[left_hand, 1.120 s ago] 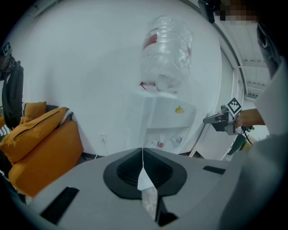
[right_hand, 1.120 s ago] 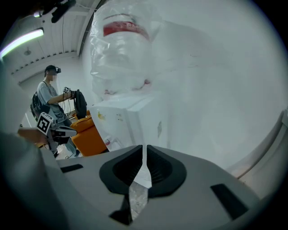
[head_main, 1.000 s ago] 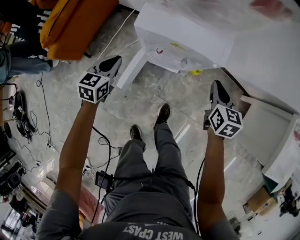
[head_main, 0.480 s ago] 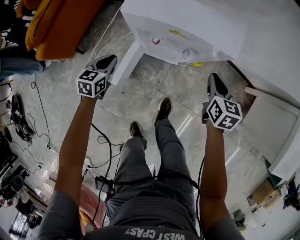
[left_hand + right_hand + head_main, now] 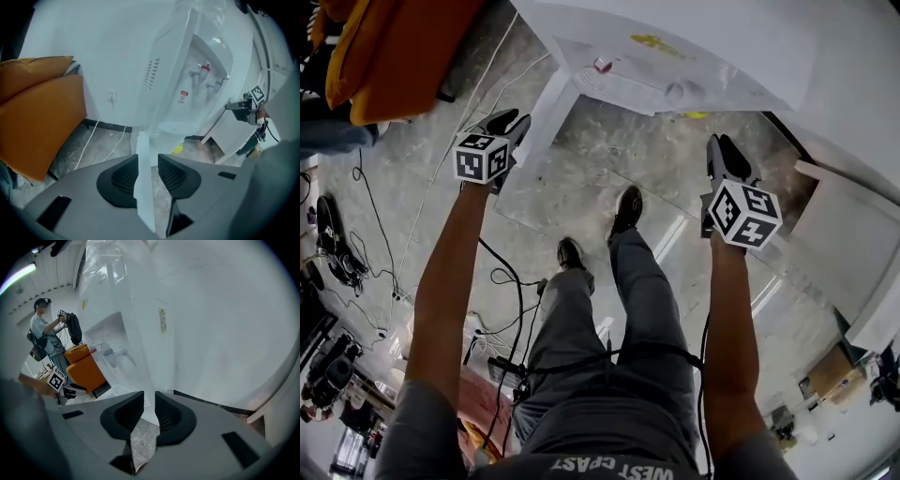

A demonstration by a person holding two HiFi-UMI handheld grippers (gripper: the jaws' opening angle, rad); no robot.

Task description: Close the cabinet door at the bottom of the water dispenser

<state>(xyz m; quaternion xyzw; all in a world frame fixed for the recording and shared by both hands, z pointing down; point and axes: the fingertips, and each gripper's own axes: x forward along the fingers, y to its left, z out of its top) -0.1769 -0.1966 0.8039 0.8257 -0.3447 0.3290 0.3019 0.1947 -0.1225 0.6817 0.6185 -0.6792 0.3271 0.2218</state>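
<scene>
The door [image 5: 549, 120] stands open, jutting edge-on from the bottom left corner of the dispenser [image 5: 675, 42] toward me. My left gripper [image 5: 508, 122] hangs just beside its outer edge, jaws narrow and empty. My right gripper [image 5: 724, 150] hovers off the dispenser's right corner, likewise narrow, holding nothing. A glancing push could slide off that thin edge; a hard shove might bounce the door back open.
</scene>
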